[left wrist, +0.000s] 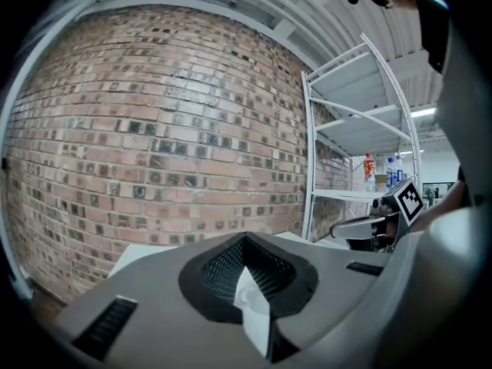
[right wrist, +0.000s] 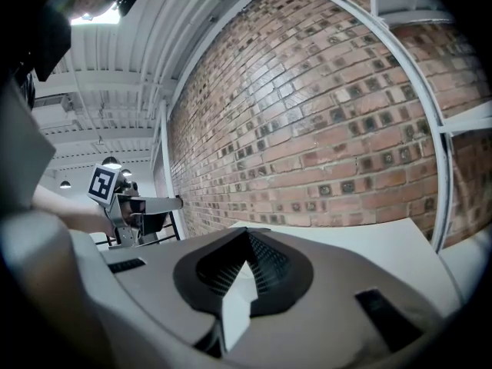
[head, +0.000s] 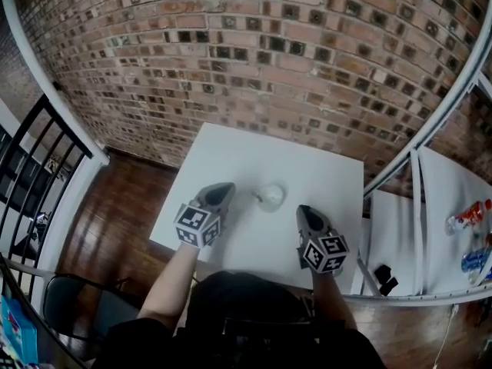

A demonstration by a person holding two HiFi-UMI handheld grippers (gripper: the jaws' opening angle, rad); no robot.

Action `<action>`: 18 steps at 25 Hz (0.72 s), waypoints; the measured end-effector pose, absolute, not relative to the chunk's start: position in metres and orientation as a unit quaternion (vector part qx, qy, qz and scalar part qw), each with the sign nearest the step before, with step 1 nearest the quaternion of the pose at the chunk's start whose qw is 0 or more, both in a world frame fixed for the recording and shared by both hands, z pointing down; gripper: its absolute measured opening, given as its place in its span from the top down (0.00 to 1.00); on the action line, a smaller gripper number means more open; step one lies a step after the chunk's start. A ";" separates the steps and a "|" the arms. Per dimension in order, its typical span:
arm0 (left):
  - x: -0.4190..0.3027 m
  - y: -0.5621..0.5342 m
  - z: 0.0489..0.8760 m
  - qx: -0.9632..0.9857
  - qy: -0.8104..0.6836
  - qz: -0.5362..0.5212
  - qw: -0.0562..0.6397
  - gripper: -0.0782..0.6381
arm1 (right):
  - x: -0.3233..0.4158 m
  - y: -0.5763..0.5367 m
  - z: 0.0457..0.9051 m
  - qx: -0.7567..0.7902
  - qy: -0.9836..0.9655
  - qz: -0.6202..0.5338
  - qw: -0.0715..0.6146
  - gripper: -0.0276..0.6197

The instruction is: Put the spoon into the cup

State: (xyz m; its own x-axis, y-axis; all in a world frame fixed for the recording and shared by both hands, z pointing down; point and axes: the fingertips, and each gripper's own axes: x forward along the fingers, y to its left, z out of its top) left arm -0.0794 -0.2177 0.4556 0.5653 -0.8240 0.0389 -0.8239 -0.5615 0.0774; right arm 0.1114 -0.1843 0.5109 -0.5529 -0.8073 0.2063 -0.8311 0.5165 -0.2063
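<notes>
Head view: cup (head: 271, 197) near the table (head: 231, 152) centre, spoon (head: 257, 195) apparently inside, handle leaning left (small, uncertain). Left gripper view: left gripper (left wrist: 247, 267) pinched together, empty. Right gripper view: right gripper (right wrist: 244, 267) likewise closed on nothing. Advise withdrawing clear, without nudging the cup.
</notes>
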 end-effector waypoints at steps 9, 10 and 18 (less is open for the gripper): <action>-0.143 -0.193 0.453 0.848 -0.529 -0.019 0.022 0.89 | 0.128 -0.173 0.524 0.487 -0.858 0.148 0.071 0.95; -0.147 -0.191 0.454 0.845 -0.533 -0.034 0.030 0.89 | 0.131 -0.171 0.523 0.490 -0.856 0.149 0.070 0.95; -0.157 -0.179 0.460 0.850 -0.522 -0.050 0.057 0.89 | 0.150 -0.162 0.513 0.514 -0.844 0.144 0.045 0.95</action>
